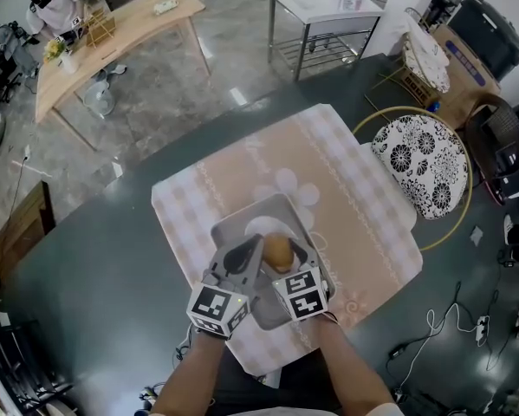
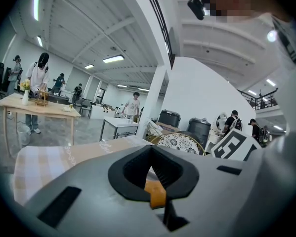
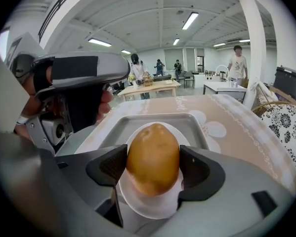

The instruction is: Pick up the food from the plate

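A yellow-brown potato (image 3: 152,154) stands on end on a small white plate (image 3: 147,207), which lies in a grey tray (image 3: 190,120). My right gripper (image 3: 152,168) is open around it, one black pad close to each side; I cannot tell if they touch. In the head view the potato (image 1: 278,251) shows between the right gripper's (image 1: 281,245) jaws, over the plate (image 1: 256,229). My left gripper (image 1: 242,260) is just left of it, over the tray (image 1: 231,230). In its own view the left gripper (image 2: 152,174) is shut and empty; an orange bit shows through the hollow.
The tray rests on a beige checked placemat (image 1: 354,189) on a dark round table (image 1: 94,276). A chair with a flowered cushion (image 1: 419,165) stands at the table's right edge. Wooden and metal tables stand farther off, with people beside them.
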The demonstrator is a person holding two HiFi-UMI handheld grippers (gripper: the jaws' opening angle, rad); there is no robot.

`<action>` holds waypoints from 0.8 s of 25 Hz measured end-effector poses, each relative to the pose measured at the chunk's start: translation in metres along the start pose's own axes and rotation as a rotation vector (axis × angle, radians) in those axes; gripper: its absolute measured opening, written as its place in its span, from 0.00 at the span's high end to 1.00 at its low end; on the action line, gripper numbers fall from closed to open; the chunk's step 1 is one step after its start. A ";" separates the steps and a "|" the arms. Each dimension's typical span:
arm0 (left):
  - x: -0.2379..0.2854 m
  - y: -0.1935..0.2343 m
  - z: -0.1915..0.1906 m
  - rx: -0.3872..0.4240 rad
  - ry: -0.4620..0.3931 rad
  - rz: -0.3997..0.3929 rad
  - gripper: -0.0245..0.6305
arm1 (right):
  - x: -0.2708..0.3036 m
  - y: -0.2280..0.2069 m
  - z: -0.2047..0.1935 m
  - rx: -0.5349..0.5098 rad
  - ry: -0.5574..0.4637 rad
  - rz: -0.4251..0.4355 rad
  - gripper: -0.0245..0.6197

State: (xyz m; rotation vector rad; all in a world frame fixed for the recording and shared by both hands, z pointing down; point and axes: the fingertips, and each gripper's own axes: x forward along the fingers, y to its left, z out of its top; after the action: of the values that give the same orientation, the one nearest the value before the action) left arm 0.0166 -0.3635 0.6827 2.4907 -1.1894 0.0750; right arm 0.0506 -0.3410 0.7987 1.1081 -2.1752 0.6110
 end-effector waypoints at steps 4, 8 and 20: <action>-0.001 -0.006 0.003 -0.003 0.004 -0.002 0.96 | -0.010 0.001 0.005 0.024 -0.018 0.012 0.49; -0.007 -0.017 0.012 -0.004 0.007 -0.009 0.96 | -0.029 0.005 0.018 0.061 -0.059 0.021 0.49; -0.047 -0.064 0.083 -0.009 -0.013 -0.025 0.96 | -0.122 0.025 0.084 0.129 -0.212 0.009 0.49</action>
State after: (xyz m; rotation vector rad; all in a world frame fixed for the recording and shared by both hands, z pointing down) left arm 0.0256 -0.3221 0.5757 2.5013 -1.1607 0.0469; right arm 0.0596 -0.3145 0.6507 1.2826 -2.3486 0.6720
